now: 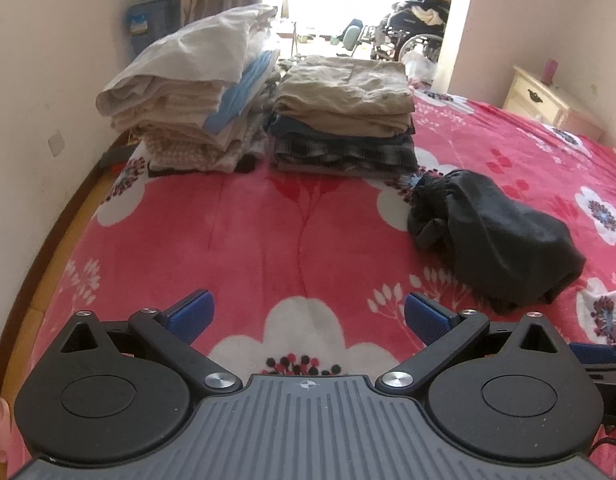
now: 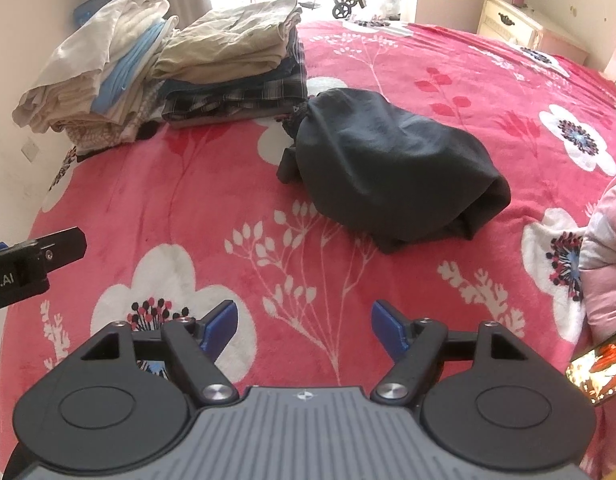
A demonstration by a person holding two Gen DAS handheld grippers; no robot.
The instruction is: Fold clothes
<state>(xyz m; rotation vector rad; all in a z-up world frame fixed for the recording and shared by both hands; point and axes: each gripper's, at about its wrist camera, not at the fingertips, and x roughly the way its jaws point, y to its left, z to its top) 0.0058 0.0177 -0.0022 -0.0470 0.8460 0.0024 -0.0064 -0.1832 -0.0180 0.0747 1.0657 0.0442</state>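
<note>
While both tools hang over the pink fleece blanket with white flowers (image 1: 243, 240), nothing sits between their blue pads. The left gripper (image 1: 308, 314), at the bottom of the left wrist view, has its fingers spread wide with only blanket showing in the gap. The right gripper (image 2: 303, 330), at the bottom of the right wrist view, has its fingers apart too, somewhat narrower, and empty as well.

The crumpled black garment (image 2: 392, 172) lies in a loose heap on the blanket, in the centre of the right wrist view and at the right middle of the left wrist view (image 1: 492, 240), apart from both grippers.

Behind it, toward the upper left, stand two folded stacks side by side: a pile of cream and light blue fabrics (image 1: 179, 108) next to the wall, and a pile of tan trousers over dark plaid clothes (image 1: 344, 116) just beside the black garment's gathered end.

A cream bedside cabinet (image 1: 536, 98) stands at the upper right.
</note>
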